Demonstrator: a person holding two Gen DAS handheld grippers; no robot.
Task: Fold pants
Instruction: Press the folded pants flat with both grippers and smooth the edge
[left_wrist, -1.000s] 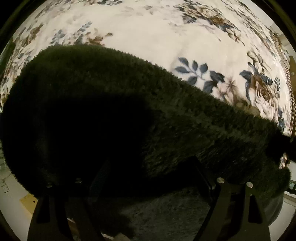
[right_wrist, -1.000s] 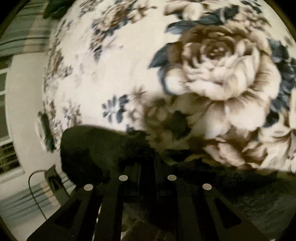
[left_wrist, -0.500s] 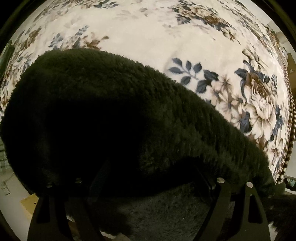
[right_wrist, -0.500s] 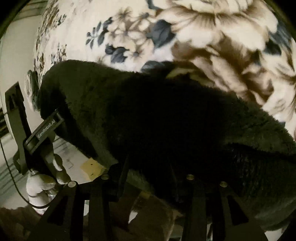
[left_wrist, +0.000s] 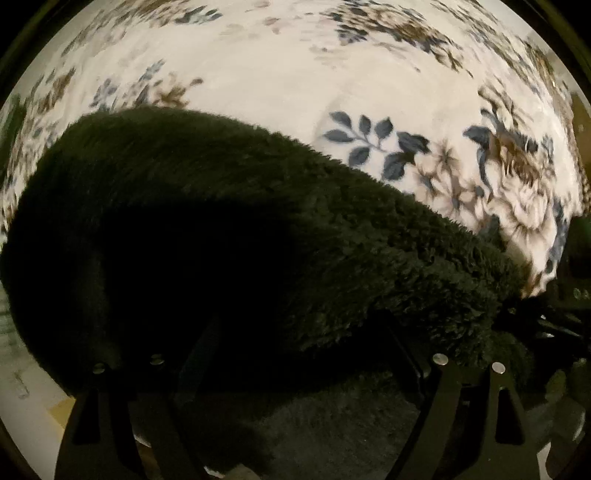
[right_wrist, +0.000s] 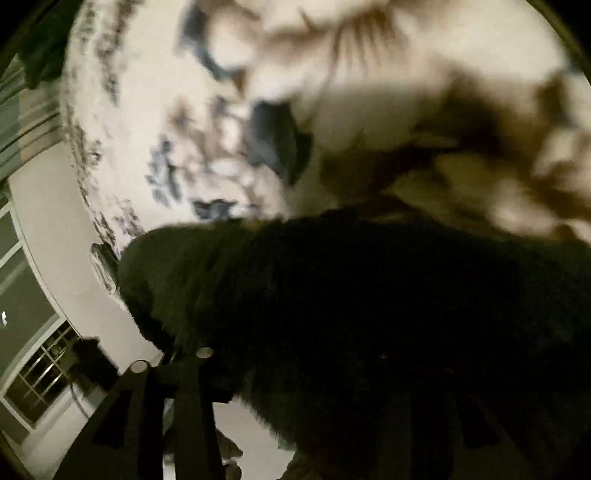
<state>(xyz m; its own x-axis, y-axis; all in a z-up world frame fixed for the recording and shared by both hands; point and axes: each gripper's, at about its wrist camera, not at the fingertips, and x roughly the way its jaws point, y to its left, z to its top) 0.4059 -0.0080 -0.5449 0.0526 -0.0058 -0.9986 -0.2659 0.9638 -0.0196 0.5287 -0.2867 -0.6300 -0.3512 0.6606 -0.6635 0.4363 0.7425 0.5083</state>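
Note:
The pants (left_wrist: 229, 236) are dark, fuzzy fleece, lying on a floral bedspread (left_wrist: 295, 74). In the left wrist view they fill the lower half, draped over my left gripper (left_wrist: 295, 354), whose fingertips are buried in the fabric. The fingers (left_wrist: 443, 384) stand wide apart with cloth over them. In the right wrist view, which is blurred, the pants (right_wrist: 369, 314) cover my right gripper (right_wrist: 295, 369). One right finger (right_wrist: 192, 387) shows at the left; the other is hidden under the fleece. My right gripper also shows at the right edge of the left wrist view (left_wrist: 569, 317).
The bedspread (right_wrist: 332, 92) has large blue and brown roses. In the right wrist view the bed edge (right_wrist: 99, 258), a pale floor (right_wrist: 48, 229) and a window (right_wrist: 40, 373) lie to the left. A pale floor strip (left_wrist: 22, 391) shows at lower left in the left wrist view.
The right gripper swung over the bed with the pants, and the fleece now covers most of its view. The left gripper stayed nearly still; the right gripper came into its right edge.

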